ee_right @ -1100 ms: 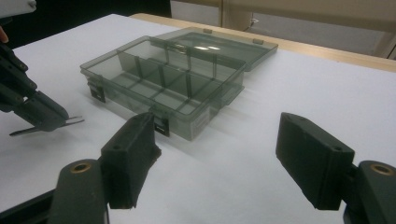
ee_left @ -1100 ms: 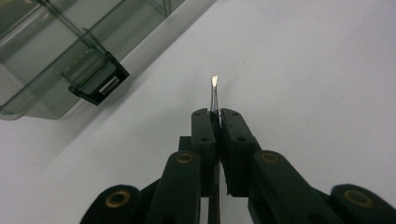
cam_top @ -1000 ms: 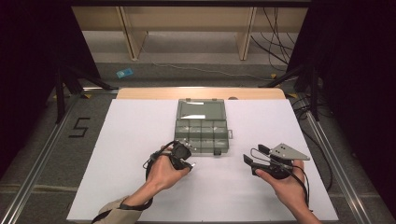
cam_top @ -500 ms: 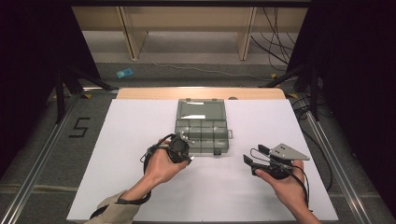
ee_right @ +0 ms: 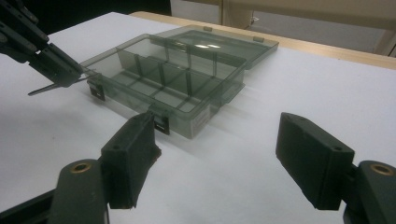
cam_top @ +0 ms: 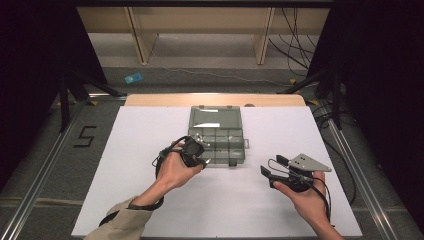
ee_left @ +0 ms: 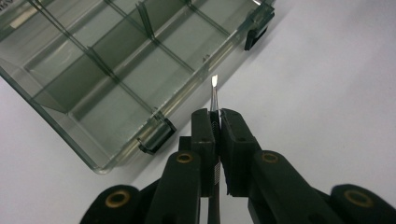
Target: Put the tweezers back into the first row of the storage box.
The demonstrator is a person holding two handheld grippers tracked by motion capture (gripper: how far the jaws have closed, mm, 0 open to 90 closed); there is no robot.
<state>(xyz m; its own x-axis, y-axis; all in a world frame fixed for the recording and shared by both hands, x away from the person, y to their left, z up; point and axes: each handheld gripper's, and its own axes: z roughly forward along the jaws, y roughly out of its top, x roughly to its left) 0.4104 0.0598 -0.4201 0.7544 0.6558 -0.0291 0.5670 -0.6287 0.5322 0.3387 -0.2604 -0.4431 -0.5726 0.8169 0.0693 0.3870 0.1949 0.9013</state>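
Note:
A clear grey compartment box (cam_top: 220,161) lies open mid-table, its lid (cam_top: 215,119) folded flat behind it and the visible compartments empty. My left gripper (cam_top: 202,161) is at the box's front left corner, shut on a thin metal rod (ee_left: 214,93) with a flat tip. That tip pokes out just short of the box's front wall (ee_left: 122,151). In the right gripper view the left gripper (ee_right: 60,65) holds the rod (ee_right: 44,87) beside a latch. My right gripper (cam_top: 267,175) hovers open to the right of the box, with nothing between its jaws (ee_right: 224,154).
Two black latches (ee_left: 156,135) sit on the box's front wall. A white sheet (cam_top: 150,130) covers the table, with a wooden strip (cam_top: 150,100) along its far edge. Black cables trail from both grippers.
My left gripper has edged forward with the rod toward the box's front edge. The right gripper has stayed where it was.

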